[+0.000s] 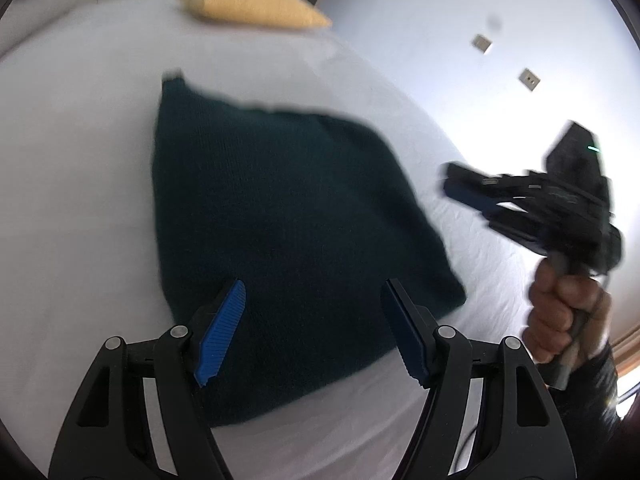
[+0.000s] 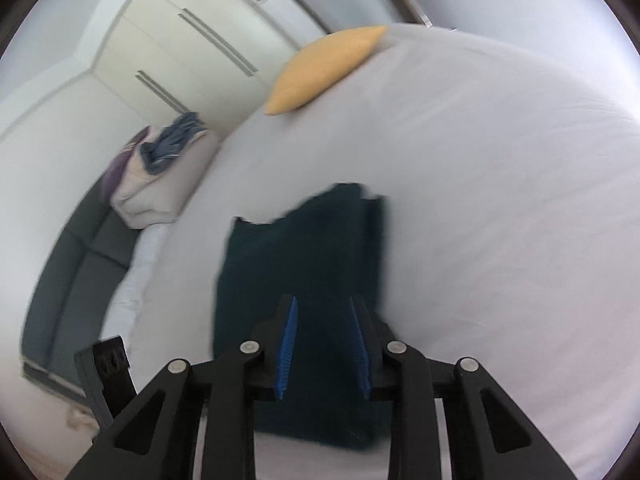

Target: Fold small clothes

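With the dark teal knit garment (image 1: 288,236) lying folded flat on the white bed sheet (image 1: 80,184), both the left gripper (image 1: 312,332) and right gripper (image 2: 324,344) hang above it, jaws apart and empty, so any finishing fold should pinch one near corner squarely

We see a white bed sheet (image 1: 80,160) filling most of both views. A yellow pillow (image 1: 252,6) lies at the far end of it, also visible from the right wrist (image 2: 324,68). Two wall sockets (image 1: 481,43) sit on the white wall in the left view. In the right view we note a cream wardrobe (image 2: 192,48) with long bar handles, and a heap of blue and purple fabrics (image 2: 160,156) beside the bed. Everything is motion-blurred.
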